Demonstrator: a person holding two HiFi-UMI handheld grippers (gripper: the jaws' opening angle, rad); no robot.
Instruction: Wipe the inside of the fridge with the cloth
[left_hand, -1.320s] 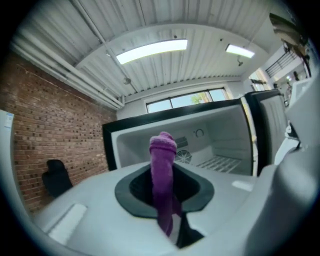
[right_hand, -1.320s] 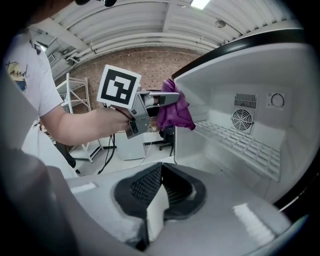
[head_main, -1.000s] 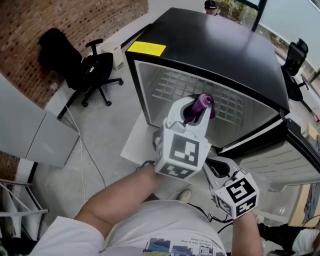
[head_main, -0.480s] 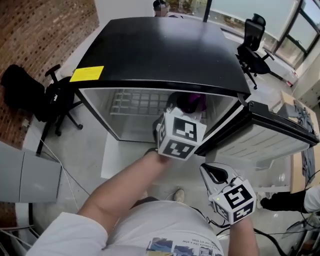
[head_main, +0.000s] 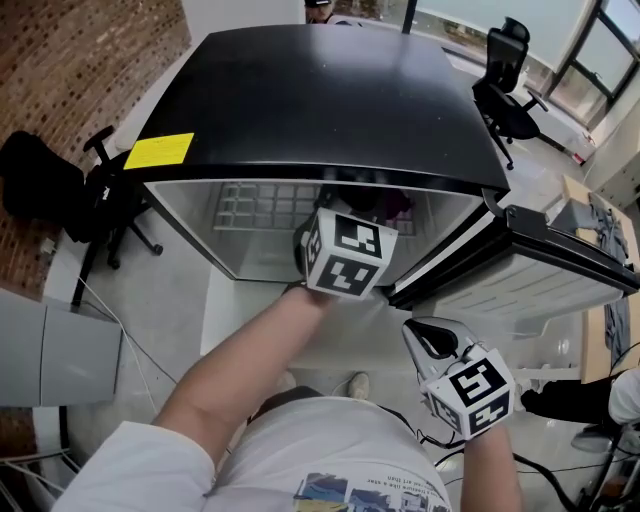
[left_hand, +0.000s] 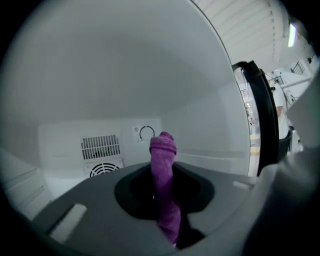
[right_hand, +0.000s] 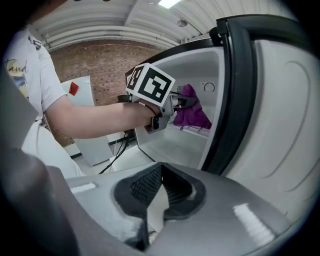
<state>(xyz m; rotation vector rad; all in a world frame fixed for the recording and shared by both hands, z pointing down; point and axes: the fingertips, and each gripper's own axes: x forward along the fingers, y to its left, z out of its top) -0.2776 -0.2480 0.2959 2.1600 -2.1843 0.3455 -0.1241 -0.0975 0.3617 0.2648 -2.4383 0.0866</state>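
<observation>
— Grey floor (head_main: 150, 300) round the open black, white-lined fridge (head_main: 320, 90): what's changed?
— Left gripper (right_hand: 177, 104), clamping the crumpled purple cloth (left_hand: 162, 170), has gone deeper inside the fridge, probably near its back wall, so wiping can begin. Right gripper (right_hand: 150, 200), jaws together and empty, waits outside it.

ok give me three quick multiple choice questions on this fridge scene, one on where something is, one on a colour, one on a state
1. Where at the fridge is the left tool reaching?
A. onto its top
B. into its open compartment
C. behind it

2. What colour is the cloth?
A. white
B. yellow
C. purple

3. How is the left tool set?
A. shut on the cloth
B. open and empty
C. open, with the cloth lying loose below it

Answers:
1 B: the right gripper view shows its tip within the white interior.
2 C: both gripper views show it purple.
3 A: the left gripper view shows the cloth pinched between its jaws.
</observation>
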